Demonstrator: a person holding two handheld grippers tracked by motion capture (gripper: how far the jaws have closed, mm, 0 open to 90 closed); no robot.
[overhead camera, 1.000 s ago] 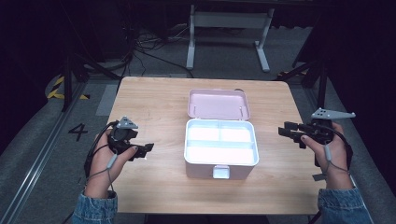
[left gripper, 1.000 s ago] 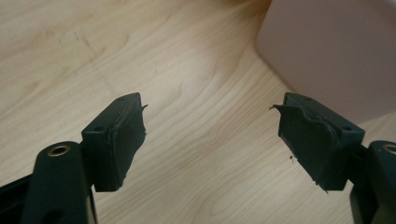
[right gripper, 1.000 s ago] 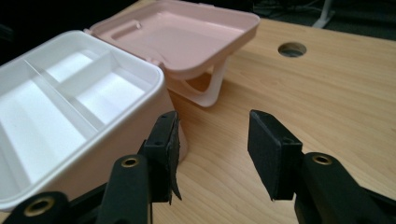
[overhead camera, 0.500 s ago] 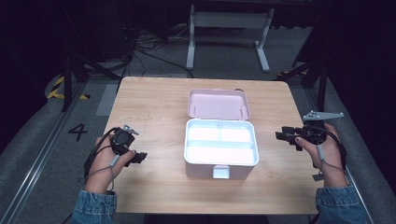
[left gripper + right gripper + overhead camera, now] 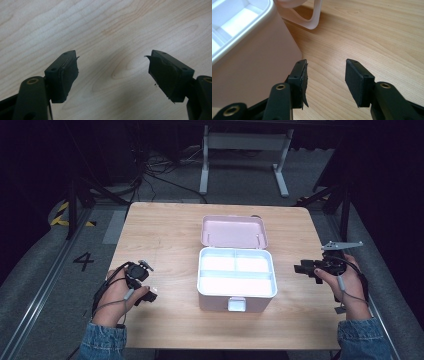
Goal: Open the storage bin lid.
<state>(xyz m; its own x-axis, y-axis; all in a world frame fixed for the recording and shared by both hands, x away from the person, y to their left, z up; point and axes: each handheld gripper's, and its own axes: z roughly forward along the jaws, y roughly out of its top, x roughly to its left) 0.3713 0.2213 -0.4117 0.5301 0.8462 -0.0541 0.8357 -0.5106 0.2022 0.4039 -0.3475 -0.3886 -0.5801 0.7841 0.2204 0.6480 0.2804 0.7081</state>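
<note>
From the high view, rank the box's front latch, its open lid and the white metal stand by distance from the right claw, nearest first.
From the right claw:
1. Front latch, on the box's near wall, toward the left.
2. Open lid, lying back behind the box.
3. White metal stand, on the floor beyond the table's far edge.

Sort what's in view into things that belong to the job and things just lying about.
Job: open pink box, its lid, left gripper, right gripper, both with jaws open and empty.
Lying about: white frame, cables on the floor behind the table.
</note>
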